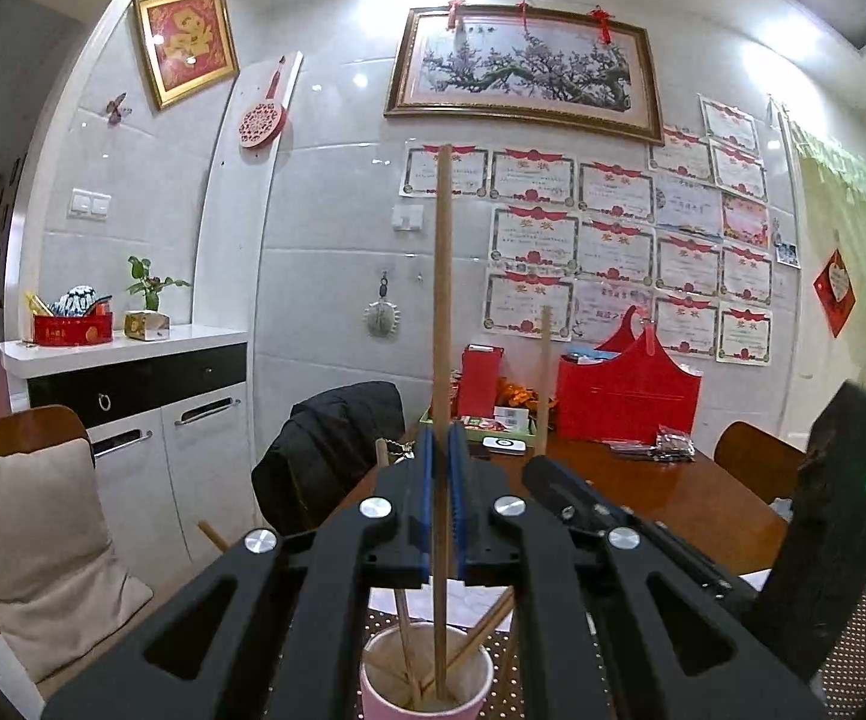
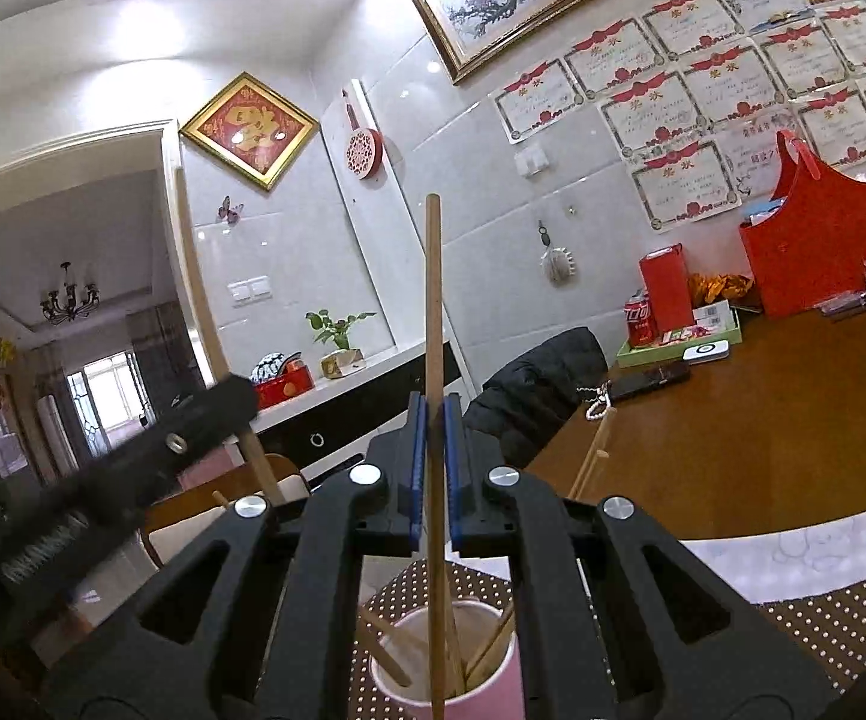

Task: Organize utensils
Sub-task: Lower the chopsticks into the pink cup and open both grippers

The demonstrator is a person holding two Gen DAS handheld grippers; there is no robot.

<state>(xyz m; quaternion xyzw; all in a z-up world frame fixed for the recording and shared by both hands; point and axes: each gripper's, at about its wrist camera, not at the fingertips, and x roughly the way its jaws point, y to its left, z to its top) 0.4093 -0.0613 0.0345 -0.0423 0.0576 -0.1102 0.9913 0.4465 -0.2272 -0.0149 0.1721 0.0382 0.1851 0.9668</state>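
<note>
Both hand-held grippers work over the same pink paper cup (image 1: 424, 681) w/ a white inside, which stands on a brown dotted placemat (image 2: 817, 618) at the near edge of the brown wooden desk (image 2: 763, 438). The cup is the collection point: several thin wooden chopsticks (image 2: 382, 654) lean inside it at loose angles.

The left hand-held gripper (image 1: 445, 450) has its blue pads narrowed onto a long wooden chopstick (image 1: 444, 276), held near upright, lower end down inside the cup. Gripped around mid-length, prob. so the tip can be steered into the cup mouth while the top stays clear of the other tool.

The right hand-held gripper (image 2: 436, 420) is likewise clamped on a second upright wooden stick (image 2: 433, 312), w/ its lower part passing into the cup (image 2: 451, 666). Whether either tip touches the cup bottom is hard to tell, as the gripper bodies hide most of the rim.

Each tool shows at the edge of the other's view, so the two are close together; both vertical so the sticks drop in w/o tipping the light cup.

Judgement: the step in hand is depositing the sticks; task looks well along. Next move calls for opening gently, one side at a time. Risk: a sideways tug could topple the cup.

Far end of desk: red paper gift bag (image 1: 628, 399), red soda can (image 2: 640, 318), clutter, not involved.
</note>
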